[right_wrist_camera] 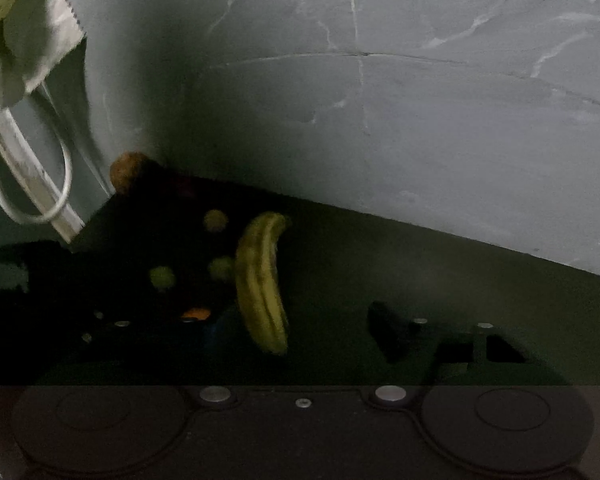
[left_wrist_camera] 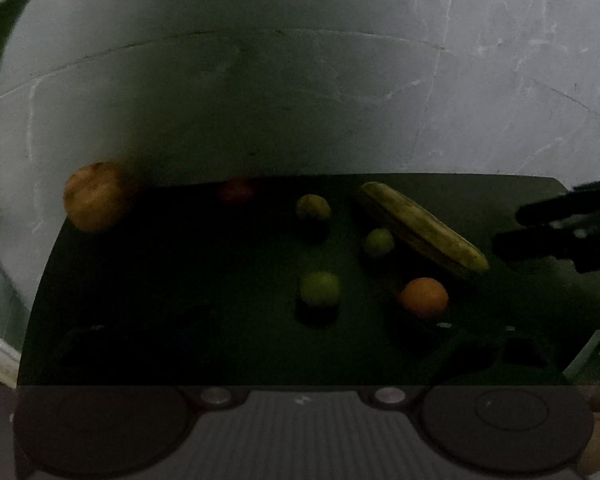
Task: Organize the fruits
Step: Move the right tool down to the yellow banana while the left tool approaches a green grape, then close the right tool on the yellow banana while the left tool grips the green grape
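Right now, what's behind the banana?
Behind the banana there is only bare dark table, then the grey wall. The table under the banana itself is covered, so nothing there can be seen.

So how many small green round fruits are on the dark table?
2: green fruit near the table's middle, another green fruit beside the banana. The scene is dim, so more may be hidden.
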A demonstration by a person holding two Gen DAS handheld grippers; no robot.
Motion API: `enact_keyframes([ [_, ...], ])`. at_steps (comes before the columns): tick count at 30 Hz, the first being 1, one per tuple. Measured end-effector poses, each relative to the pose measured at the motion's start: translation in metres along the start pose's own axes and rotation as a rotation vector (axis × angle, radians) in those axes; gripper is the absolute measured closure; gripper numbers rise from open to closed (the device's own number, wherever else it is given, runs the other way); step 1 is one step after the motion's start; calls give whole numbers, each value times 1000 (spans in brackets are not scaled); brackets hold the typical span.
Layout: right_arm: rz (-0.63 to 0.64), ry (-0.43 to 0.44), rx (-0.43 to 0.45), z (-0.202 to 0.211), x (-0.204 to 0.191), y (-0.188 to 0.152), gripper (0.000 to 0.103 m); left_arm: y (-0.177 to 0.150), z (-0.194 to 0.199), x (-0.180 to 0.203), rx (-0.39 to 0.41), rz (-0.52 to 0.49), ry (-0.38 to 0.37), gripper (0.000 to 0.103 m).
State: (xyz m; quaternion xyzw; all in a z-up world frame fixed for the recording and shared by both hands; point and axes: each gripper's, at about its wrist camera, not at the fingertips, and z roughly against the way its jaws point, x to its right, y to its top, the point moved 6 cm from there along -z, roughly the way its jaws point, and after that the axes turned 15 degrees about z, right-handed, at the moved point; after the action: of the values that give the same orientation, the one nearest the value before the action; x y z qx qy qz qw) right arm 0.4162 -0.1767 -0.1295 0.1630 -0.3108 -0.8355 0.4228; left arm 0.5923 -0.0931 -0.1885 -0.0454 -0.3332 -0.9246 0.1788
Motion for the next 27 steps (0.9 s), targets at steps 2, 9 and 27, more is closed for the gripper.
enact_keyframes([
  [2,8,27,-10,-11,-3,4,37,1,-4,1,-4,-8,-8,20],
  [9,44,77,-44,-39,-14,14,48,4,-14,2,-9,-3,-41,36],
  [27,105,70,-79,-56,-23,17,69,4,-26,10,-10,28,-32,75],
])
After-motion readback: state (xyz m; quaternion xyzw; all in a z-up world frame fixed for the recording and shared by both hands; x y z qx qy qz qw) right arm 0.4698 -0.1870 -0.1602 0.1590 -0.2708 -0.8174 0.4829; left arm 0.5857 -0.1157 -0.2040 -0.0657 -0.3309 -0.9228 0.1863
